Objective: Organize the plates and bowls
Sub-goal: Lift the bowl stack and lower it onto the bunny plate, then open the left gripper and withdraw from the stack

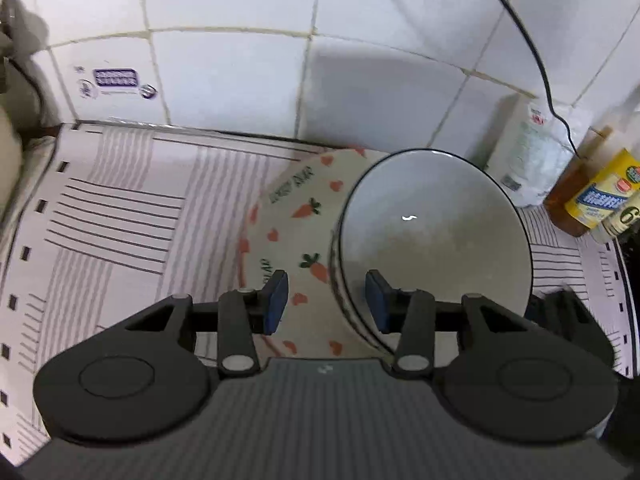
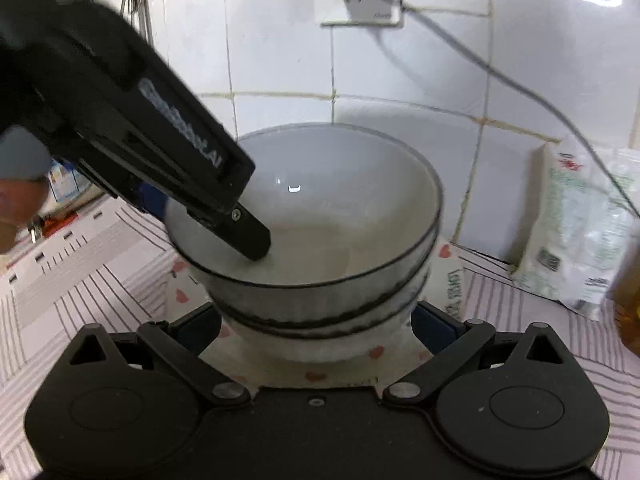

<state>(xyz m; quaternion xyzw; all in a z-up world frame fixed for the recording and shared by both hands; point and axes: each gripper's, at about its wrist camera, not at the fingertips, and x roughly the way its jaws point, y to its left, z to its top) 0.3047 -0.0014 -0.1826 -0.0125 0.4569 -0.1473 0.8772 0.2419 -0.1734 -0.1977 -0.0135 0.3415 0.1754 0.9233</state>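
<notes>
A striped cloth [image 1: 120, 208] covers the desk, which meets a white tiled wall [image 1: 224, 80] at the back. On the cloth lies a plate [image 1: 296, 208] printed with carrots and hearts.

In the left wrist view, the left claw [image 1: 327, 300] straddles the near wall of a white bowl [image 1: 436, 232] with a thin dark rim. One blue pad [image 1: 276, 300] sits outside over the plate, the other pad [image 1: 378, 302] inside the bowl. The jaws stand apart, with a gap on each side of the wall, so the claw is released and not pinching.

In the right wrist view, the bowl is the top one of a stack [image 2: 320, 308] of nested bowls standing on the plate. The left claw comes in from the upper left, its dark finger dipping inside the top bowl. The right claw [image 2: 318, 324] sits low with its jaws spread wide on either side of the stack's base, released and grasping nothing.

At the far right, a white packet [image 2: 576, 232] leans on the wall, beside bottles [image 1: 596, 196].
</notes>
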